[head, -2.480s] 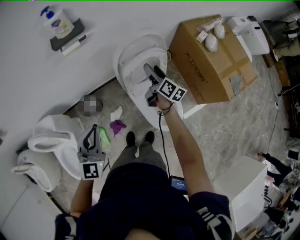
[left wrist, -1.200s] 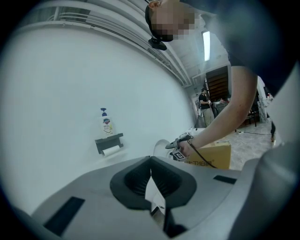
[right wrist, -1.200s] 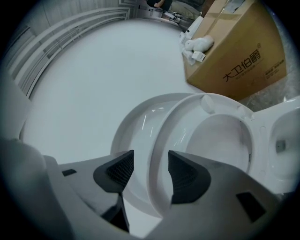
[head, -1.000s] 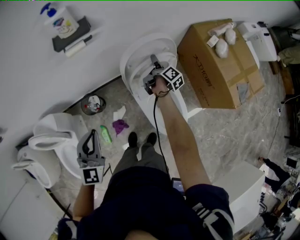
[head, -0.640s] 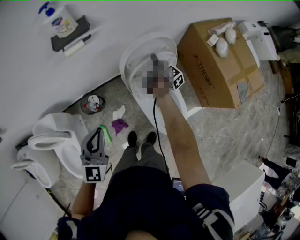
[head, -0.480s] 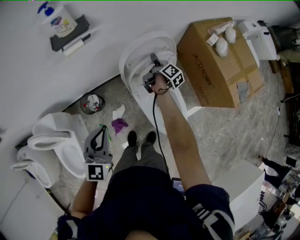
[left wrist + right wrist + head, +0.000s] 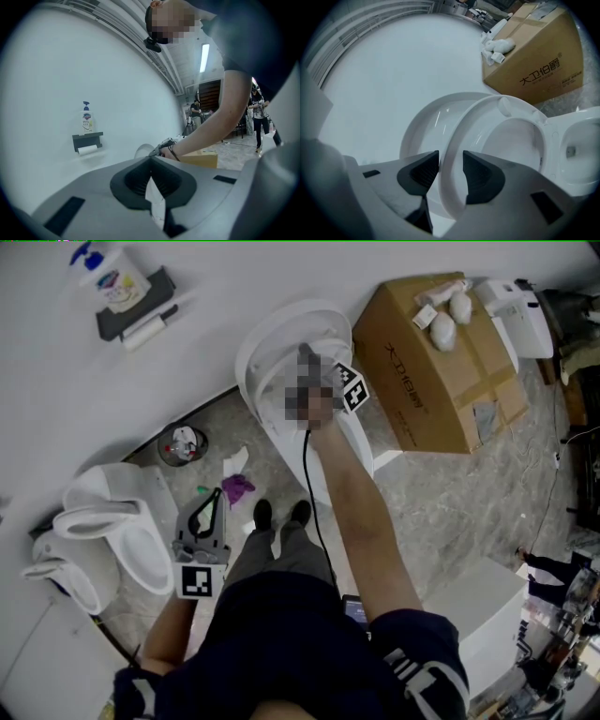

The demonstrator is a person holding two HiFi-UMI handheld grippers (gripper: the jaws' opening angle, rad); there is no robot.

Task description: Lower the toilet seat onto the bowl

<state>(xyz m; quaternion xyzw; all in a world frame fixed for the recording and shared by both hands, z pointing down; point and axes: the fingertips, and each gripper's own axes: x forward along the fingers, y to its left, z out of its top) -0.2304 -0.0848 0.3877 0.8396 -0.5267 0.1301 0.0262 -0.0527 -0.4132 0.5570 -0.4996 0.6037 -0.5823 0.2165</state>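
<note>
The white toilet [image 7: 281,338] stands against the wall with its seat [image 7: 461,124] and lid [image 7: 419,133] both raised; the bowl [image 7: 583,140] lies open at the right. My right gripper [image 7: 304,356] reaches to the top of the raised seat, partly under a mosaic patch. In the right gripper view its jaws [image 7: 451,171] are closing on the seat's rim, one pad between lid and seat, the other on the seat's front face, both touching it. My left gripper [image 7: 212,493] hangs shut and empty over the floor, its tips [image 7: 151,160] together.
A cardboard box [image 7: 441,352] with small white items on top stands right of the toilet. A second toilet [image 7: 103,521], a small bin [image 7: 183,444] and scraps [image 7: 236,488] lie at the left. A wall shelf holds a soap bottle [image 7: 117,282]. A white cabinet [image 7: 487,615] stands behind.
The right gripper has gone from over the bowl up to the raised seat's top rim and stayed there. The left gripper has drifted rightward, toward the person's legs.
</note>
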